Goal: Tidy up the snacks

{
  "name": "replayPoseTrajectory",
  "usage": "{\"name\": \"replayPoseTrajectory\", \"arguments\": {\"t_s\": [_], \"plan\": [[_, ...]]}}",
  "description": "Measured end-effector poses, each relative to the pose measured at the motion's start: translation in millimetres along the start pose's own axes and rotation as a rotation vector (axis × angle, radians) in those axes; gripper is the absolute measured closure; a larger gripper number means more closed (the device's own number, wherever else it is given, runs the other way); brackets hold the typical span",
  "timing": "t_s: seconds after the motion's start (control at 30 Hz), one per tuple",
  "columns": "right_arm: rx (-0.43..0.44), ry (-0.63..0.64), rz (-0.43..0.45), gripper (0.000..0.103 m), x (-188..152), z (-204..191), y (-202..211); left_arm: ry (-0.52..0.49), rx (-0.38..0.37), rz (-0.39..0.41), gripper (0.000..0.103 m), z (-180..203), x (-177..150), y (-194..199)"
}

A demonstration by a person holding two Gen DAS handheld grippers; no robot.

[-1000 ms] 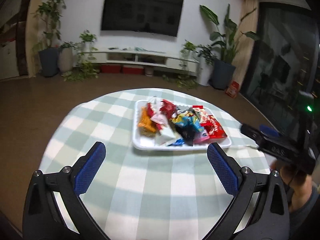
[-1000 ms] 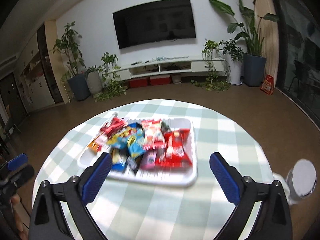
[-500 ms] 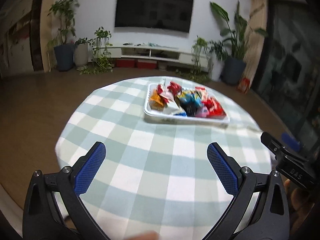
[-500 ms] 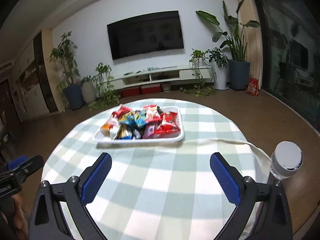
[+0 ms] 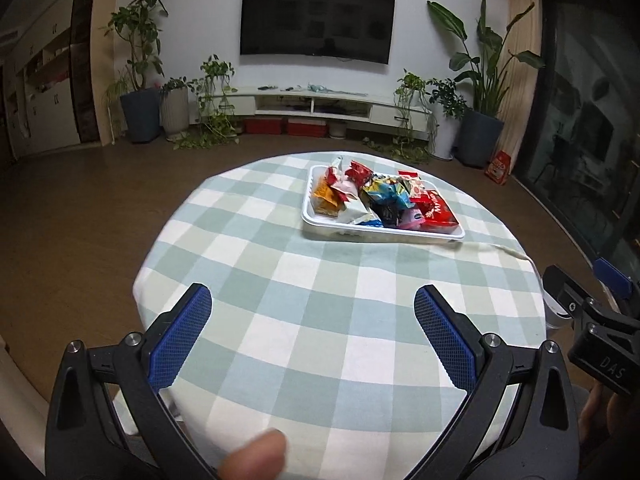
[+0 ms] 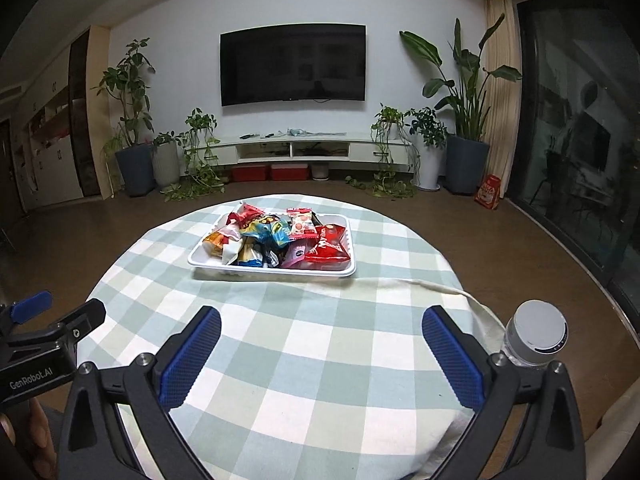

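While both of your grippers hang over the near edge of the round table [image 6: 304, 368], the snacks [image 6: 280, 240] lie heaped in a white tray [image 6: 272, 271] toward twelve o'clock on the checked cloth, well clear of either tool. Your left gripper [image 5: 312, 338] shows its blue pads spread wide with nothing between them; your right gripper [image 6: 320, 354] stands the same, jaws apart and empty. No packet lies loose on the cloth, so the pile may be already gathered or awaiting sorting; the scene fits either.

Expect these packets to be light, soft and crinkly, with slick foil or plastic skins that slide under a loose pinch. The red packet [image 6: 328, 246] at the tray's three o'clock side lies flattest and most exposed. Take any packet by a sealed end or a free corner rather than its puffed middle, and squeeze gently, since the contents likely crush.
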State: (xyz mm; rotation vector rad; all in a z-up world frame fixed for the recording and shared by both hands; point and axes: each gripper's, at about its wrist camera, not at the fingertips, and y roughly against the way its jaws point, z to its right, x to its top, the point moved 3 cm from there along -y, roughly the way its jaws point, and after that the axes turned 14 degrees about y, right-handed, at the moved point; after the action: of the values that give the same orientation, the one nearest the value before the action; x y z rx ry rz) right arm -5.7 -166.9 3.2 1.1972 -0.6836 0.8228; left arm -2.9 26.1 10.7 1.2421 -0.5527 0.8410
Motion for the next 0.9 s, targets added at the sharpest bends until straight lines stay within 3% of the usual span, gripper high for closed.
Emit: {"name": "replayPoseTrajectory", "arguments": {"t_s": [0.9], "plan": [[-0.033, 0.015, -0.031, 0.0, -6.1, -5.7, 17.4, -0.047, 0.021, -0.007, 0.0, 12.6, -14.3, 17.2]]}}
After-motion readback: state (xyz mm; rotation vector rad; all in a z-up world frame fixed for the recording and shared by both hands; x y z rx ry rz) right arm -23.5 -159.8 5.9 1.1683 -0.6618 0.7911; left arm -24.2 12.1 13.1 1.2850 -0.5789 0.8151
